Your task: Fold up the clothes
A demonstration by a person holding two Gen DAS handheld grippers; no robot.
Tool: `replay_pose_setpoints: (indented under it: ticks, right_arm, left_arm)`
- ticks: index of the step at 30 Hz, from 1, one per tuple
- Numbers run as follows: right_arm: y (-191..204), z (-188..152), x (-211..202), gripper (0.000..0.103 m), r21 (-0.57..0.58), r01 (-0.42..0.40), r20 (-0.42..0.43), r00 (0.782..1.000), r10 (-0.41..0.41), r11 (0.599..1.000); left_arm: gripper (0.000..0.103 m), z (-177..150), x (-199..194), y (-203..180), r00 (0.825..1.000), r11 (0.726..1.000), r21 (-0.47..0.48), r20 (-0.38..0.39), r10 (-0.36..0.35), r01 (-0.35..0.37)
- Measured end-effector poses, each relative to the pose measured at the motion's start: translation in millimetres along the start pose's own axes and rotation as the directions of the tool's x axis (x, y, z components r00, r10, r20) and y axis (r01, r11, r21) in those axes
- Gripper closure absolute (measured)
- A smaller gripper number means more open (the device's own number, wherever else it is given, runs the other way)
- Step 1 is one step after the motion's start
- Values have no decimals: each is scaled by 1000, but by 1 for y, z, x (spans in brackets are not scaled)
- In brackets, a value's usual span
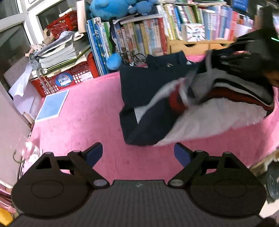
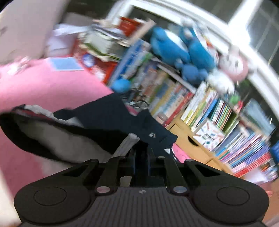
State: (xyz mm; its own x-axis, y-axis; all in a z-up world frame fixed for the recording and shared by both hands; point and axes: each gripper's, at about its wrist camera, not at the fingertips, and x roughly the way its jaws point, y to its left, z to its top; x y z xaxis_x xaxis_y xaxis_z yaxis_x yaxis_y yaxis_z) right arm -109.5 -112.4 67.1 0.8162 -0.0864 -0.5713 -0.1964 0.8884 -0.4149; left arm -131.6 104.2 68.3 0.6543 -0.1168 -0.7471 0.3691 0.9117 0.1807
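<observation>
A navy garment [image 1: 139,83] with a white fleecy inside [image 1: 209,115] and red, white and dark stripes lies on the pink tablecloth [image 1: 83,118]. Its right part is lifted and blurred. My left gripper [image 1: 138,153] is open just short of the garment's near edge, with nothing between its blue pads. The black right gripper [image 1: 244,50] hangs over the garment's far right side. In the right wrist view the right gripper [image 2: 141,155] is shut on navy fabric [image 2: 108,115] near a small white logo [image 2: 152,134], and the grey-white lining [image 2: 57,136] droops to the left.
Rows of books [image 1: 139,38], red baskets [image 1: 78,75] under stacked paper, a blue plush toy [image 1: 111,7] and a small bicycle model [image 1: 134,58] line the table's far edge. A blue sheet [image 1: 52,104] lies at the left. Wooden drawers [image 2: 190,143] sit under the books.
</observation>
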Motion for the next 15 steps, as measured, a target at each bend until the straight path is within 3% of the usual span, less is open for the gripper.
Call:
replay_pose_setpoints:
  ticks: [2, 4, 6, 7, 8, 9, 10, 15]
  right_arm:
    - [-33, 2, 58, 88, 103, -41, -69, 996, 48, 994]
    - [-64, 5, 122, 77, 216, -65, -179, 978, 105, 974]
    - [-91, 6, 136, 62, 297, -41, -178, 979, 97, 954]
    - [-105, 7, 141, 52, 335, -27, -172, 981, 89, 942]
    - [-117, 3, 132, 25, 358, -33, -133, 987, 86, 933]
    - [-129, -2, 120, 8, 377, -45, -85, 993, 83, 925]
    - [-141, -7, 107, 7, 395, -58, -37, 996, 79, 917]
    - [-113, -67, 82, 8, 268, -135, -170, 968, 185, 954]
  left_arm:
    - [9, 13, 18, -5, 999, 999, -8, -27, 31, -31]
    - [9, 26, 37, -13, 997, 998, -10, -59, 58, -58]
    - [9, 38, 53, -21, 995, 997, -14, -78, 68, -70]
    - [9, 44, 60, -25, 994, 997, -19, -84, 69, -71]
    - [9, 49, 67, -28, 994, 997, -21, -88, 68, -70]
    - [9, 53, 73, -31, 994, 997, -22, -92, 66, -68]
    - [9, 57, 79, -34, 994, 998, -18, -94, 63, -65]
    - [9, 75, 117, -44, 997, 999, 42, -81, 10, -7]
